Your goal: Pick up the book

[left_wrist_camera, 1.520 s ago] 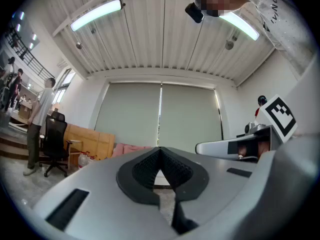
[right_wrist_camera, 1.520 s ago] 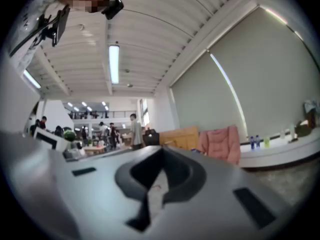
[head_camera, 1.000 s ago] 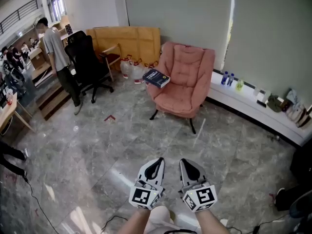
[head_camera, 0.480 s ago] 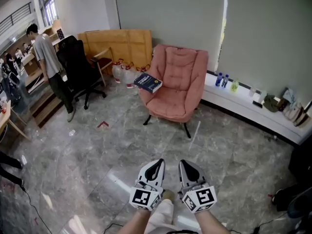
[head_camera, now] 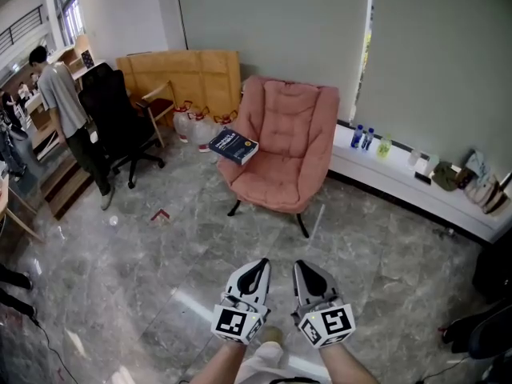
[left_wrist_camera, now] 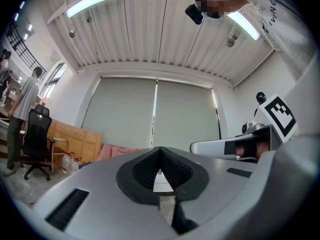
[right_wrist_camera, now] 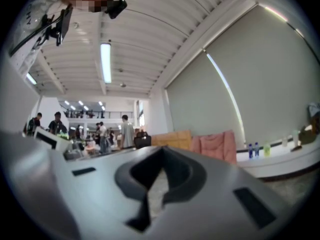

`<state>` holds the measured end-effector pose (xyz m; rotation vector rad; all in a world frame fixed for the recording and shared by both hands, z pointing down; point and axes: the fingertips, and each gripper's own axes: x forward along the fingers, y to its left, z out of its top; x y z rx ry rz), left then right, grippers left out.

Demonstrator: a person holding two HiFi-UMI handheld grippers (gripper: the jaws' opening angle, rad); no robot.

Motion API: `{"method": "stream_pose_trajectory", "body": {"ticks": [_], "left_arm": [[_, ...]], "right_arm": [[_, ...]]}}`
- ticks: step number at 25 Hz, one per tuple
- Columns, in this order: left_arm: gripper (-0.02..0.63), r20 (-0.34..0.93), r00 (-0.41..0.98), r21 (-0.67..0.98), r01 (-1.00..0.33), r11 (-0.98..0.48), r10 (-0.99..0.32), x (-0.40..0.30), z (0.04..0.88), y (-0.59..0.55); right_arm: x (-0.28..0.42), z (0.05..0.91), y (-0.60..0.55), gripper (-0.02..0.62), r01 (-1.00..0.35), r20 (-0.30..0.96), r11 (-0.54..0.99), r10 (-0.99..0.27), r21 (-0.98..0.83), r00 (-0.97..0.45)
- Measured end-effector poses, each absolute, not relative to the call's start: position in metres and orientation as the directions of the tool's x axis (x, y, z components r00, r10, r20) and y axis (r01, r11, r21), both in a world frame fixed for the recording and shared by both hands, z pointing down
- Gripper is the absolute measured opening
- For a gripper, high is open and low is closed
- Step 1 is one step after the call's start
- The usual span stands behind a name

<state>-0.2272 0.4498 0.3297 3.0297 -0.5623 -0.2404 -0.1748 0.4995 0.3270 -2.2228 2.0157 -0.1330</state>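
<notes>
Book [head_camera: 233, 146]: dark blue, flat rectangular slab with a light print on the cover. It lies face up on the picture-left arm of a pink armchair [head_camera: 286, 142], one corner sticking out over the edge. The armchair is tufted fabric with a rounded back and thin dark legs. The floor [head_camera: 136, 254] is grey marbled stone, glossy.

Left tongs [head_camera: 256, 267] and right tongs [head_camera: 307, 269]: grey smooth plastic shells with black ribbed pads, each with a marker cube at the rear. They are held side by side low in the head view, pointing toward the armchair. Both are closed with nothing between the pads.

The book is well apart from both tongs, far ahead across bare floor and a bit left of the left tongs. A black office chair [head_camera: 112, 122] and flat cardboard [head_camera: 184, 70] stand left of the armchair.
</notes>
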Motion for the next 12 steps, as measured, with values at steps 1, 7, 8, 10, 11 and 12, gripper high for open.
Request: {"method": "stream_pose_trajectory", "body": {"ticks": [1,7,8,10,11,12], "left_arm": [[0.018,-0.143,0.923,0.079,-0.349,-0.934,-0.357,-0.221,0.330,0.443],[0.018,-0.142,0.931,0.087,-0.328,-0.941,-0.337,-0.190,0.333,0.406],[0.018,-0.142,0.932,0.088,-0.323,-0.942,-0.333,-0.185,0.334,0.401],[0.018,-0.144,0.935,0.091,-0.314,-0.945,-0.325,-0.175,0.334,0.390],[0.018,-0.148,0.936,0.091,-0.310,-0.946,-0.321,-0.170,0.334,0.386],[0.018,-0.152,0.937,0.091,-0.305,-0.948,-0.316,-0.166,0.333,0.382]], "right_arm": [[-0.169,0.327,0.493,0.012,-0.982,-0.027,-0.097,-0.994,-0.162,0.103],[-0.141,0.326,0.456,0.012,-0.982,-0.031,-0.114,-0.992,-0.153,0.120],[-0.137,0.326,0.451,0.012,-0.981,-0.030,-0.119,-0.992,-0.151,0.125],[-0.127,0.326,0.443,0.012,-0.980,-0.027,-0.130,-0.990,-0.148,0.136],[-0.123,0.326,0.439,0.012,-0.980,-0.027,-0.136,-0.990,-0.147,0.141],[-0.120,0.326,0.436,0.012,-0.979,-0.026,-0.139,-0.989,-0.147,0.145]]}}
